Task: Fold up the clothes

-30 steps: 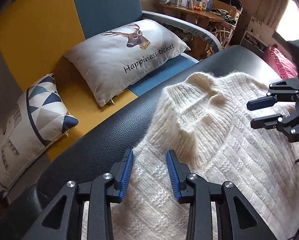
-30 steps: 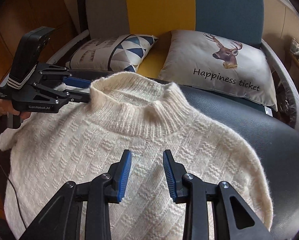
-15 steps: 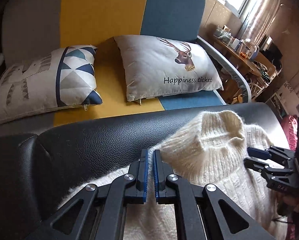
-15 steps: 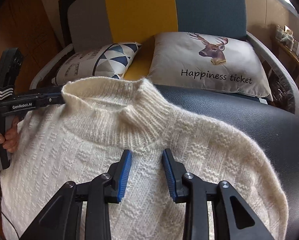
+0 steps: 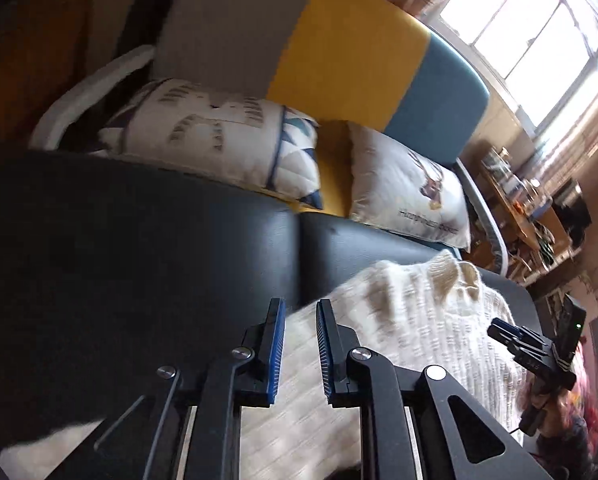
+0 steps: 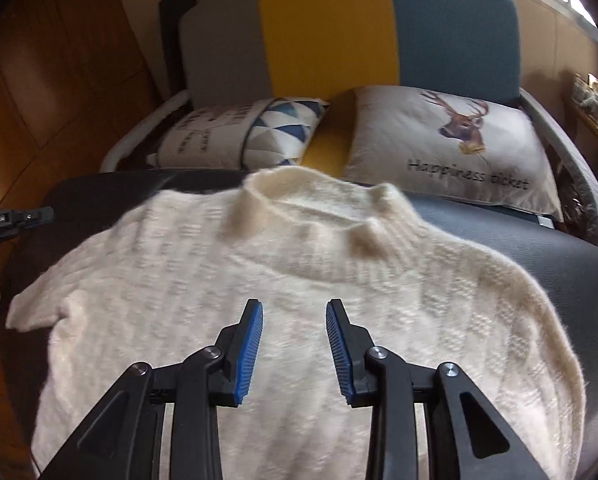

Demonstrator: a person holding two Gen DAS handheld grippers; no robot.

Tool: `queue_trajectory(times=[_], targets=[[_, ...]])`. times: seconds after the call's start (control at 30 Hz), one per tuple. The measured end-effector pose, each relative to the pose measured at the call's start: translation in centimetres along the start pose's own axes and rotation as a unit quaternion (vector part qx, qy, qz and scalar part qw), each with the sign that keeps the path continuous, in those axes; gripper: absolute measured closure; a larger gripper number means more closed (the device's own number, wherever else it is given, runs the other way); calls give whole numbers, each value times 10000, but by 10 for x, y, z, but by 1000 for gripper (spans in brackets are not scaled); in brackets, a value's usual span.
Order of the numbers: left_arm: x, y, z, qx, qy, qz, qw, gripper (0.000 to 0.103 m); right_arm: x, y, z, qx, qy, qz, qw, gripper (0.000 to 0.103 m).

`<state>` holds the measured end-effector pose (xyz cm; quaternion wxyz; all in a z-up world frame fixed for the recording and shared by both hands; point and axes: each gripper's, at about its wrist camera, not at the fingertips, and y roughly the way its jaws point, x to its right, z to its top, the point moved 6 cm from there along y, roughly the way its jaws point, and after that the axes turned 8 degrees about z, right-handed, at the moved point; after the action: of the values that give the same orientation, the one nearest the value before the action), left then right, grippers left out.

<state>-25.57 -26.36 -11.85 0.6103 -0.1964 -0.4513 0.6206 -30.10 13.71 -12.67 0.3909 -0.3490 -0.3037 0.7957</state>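
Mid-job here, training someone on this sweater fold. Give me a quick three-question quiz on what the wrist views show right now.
1. True or false: the white sweater lies spread flat on the black padded bench.
2. Which animal is printed on the pillow behind the sweater's collar? A) deer B) cat C) owl
3. Fill in: the right hand-held gripper has ____ between its blue pads.

Key: 1 true; 2 A; 3 nothing, it hangs open above the sweater.
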Motion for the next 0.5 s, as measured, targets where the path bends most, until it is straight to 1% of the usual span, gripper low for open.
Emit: queue_trajectory(times=[0.03, 0.07, 0.17, 0.2, 0.23, 0.27, 0.3, 0.33, 0.4, 0.47, 0.5], targets=[[-27, -15, -10, 32, -266, 125, 9996, 85, -16, -1, -3, -32, -78, 168, 9998, 70], [-55, -30, -21, 62, -536, 256, 9982, 84, -30, 1, -9, -92, -150, 249, 9995, 70], [-132, -76, -55, 159, -1256, 676, 9897, 80, -72, 7, -27, -273, -365, 492, 9977, 70], [-155, -90, -67, 181, -1449, 795, 9861, 76, -86, 9, -32, -334, -437, 573, 9968, 70], [-172, -101, -79, 199, -1610, 888, 9827, 69, -99, 11, -38, -391, -498, 639, 9959, 70], [-190, -112, -92, 217, -1768, 978, 9791, 64, -106, 14, -42, -442, -526, 657, 9955, 70], [-207, -122, -104, 234, -1926, 1067, 9752, 55, -114, 16, -46, -493, -553, 675, 9950, 70], [-224, -133, -117, 252, -2082, 1156, 9709, 51, -121, 18, -51, -544, -581, 693, 9944, 70], [-244, -138, -134, 184, -2273, 1164, 9667, 48, -133, 21, -56, -616, -597, 709, 9938, 70], [-259, -139, -149, 128, -2391, 1191, 9636, 48, -142, 22, -57, -650, -591, 700, 9937, 70], [-262, -135, -152, 88, -2415, 1140, 9636, 48, -145, 22, -57, -661, -602, 681, 9937, 70]])
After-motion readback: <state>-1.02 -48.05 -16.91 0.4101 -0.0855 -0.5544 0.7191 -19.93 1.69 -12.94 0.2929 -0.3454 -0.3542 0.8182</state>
